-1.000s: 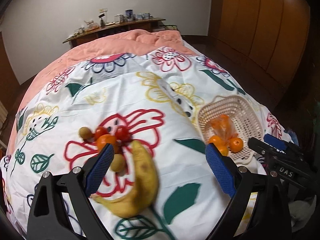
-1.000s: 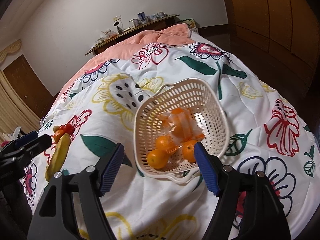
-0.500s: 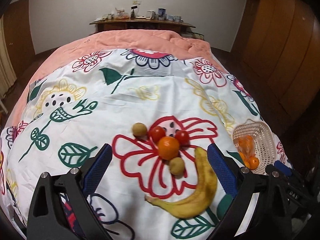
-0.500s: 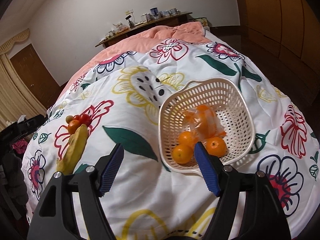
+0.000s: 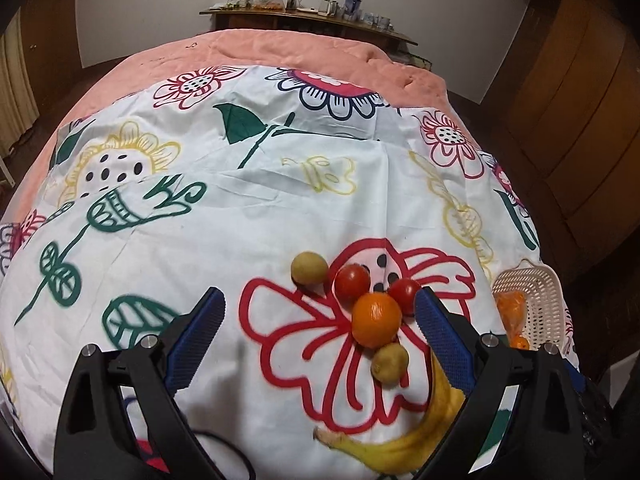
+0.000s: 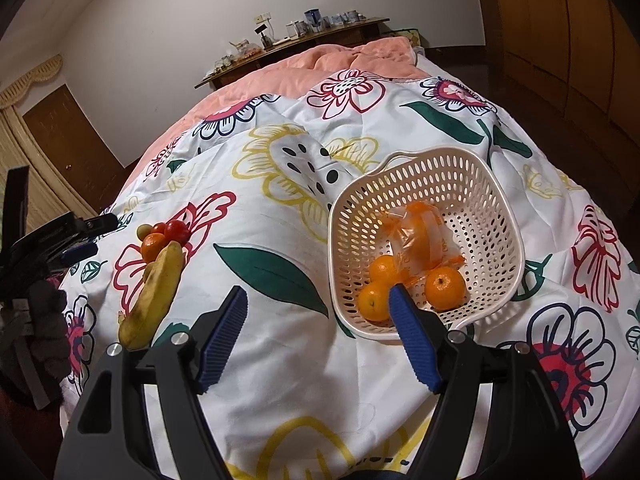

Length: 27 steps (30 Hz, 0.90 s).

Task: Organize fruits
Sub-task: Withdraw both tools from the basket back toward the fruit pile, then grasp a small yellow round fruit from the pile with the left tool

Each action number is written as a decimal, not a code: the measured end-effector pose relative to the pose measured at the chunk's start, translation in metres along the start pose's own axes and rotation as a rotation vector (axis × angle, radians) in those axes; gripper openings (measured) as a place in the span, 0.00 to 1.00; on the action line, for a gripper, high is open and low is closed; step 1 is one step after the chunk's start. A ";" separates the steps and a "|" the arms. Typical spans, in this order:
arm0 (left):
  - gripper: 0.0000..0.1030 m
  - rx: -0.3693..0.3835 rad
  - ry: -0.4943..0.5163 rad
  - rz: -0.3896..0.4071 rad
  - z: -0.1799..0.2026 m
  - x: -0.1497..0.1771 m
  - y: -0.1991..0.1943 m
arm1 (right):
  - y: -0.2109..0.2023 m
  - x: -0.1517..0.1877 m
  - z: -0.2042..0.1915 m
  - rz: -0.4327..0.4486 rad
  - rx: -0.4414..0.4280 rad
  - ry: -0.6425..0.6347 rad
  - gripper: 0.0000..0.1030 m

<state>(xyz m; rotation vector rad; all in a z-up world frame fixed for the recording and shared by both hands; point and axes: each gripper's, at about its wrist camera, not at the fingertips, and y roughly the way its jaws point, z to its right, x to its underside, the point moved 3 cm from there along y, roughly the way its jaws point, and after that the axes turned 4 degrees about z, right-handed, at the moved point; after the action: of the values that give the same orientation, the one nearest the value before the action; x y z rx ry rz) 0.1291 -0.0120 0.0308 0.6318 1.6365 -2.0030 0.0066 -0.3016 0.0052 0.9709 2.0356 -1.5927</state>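
Observation:
On the flowered bedcover lies a cluster of fruit: an orange (image 5: 376,320), two tomatoes (image 5: 352,282), two small brown-green fruits (image 5: 309,268) and a banana (image 5: 400,444). My left gripper (image 5: 318,300) hovers over this cluster with its jaws closing. The orange sits in the right half of the gap, and neither pad touches it. A cream perforated basket (image 6: 460,184) holds three oranges (image 6: 445,288) and a clear bag of orange fruit (image 6: 416,236). My right gripper (image 6: 316,292) stands open just left of the basket's near rim, with only cloth between its pads. The banana (image 6: 156,292) lies far left.
A pink blanket (image 5: 288,52) covers the bed's far end, below a wooden shelf (image 5: 304,16) crowded with cups. Wooden wardrobe doors (image 5: 580,100) line the right side. The basket (image 5: 536,300) sits near the bed's right edge. The left gripper's dark body (image 6: 56,236) shows at the left.
The left gripper swung left and rolled level, so the fruit cluster now sits between its fingers and the basket at the right edge. The right gripper drifted slightly left of the basket.

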 end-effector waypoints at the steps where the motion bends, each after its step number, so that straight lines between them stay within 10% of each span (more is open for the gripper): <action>1: 0.86 -0.004 0.002 -0.007 0.000 -0.002 0.004 | 0.000 0.000 0.000 0.000 0.000 0.000 0.71; 27: 0.39 -0.002 -0.081 -0.078 -0.008 -0.015 0.069 | 0.004 0.004 0.000 -0.015 -0.003 -0.005 0.71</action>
<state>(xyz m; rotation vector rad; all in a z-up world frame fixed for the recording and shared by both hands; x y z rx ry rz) 0.1840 -0.0153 -0.0137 0.4859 1.6379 -2.0541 0.0066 -0.3002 -0.0007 0.9513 2.0457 -1.5976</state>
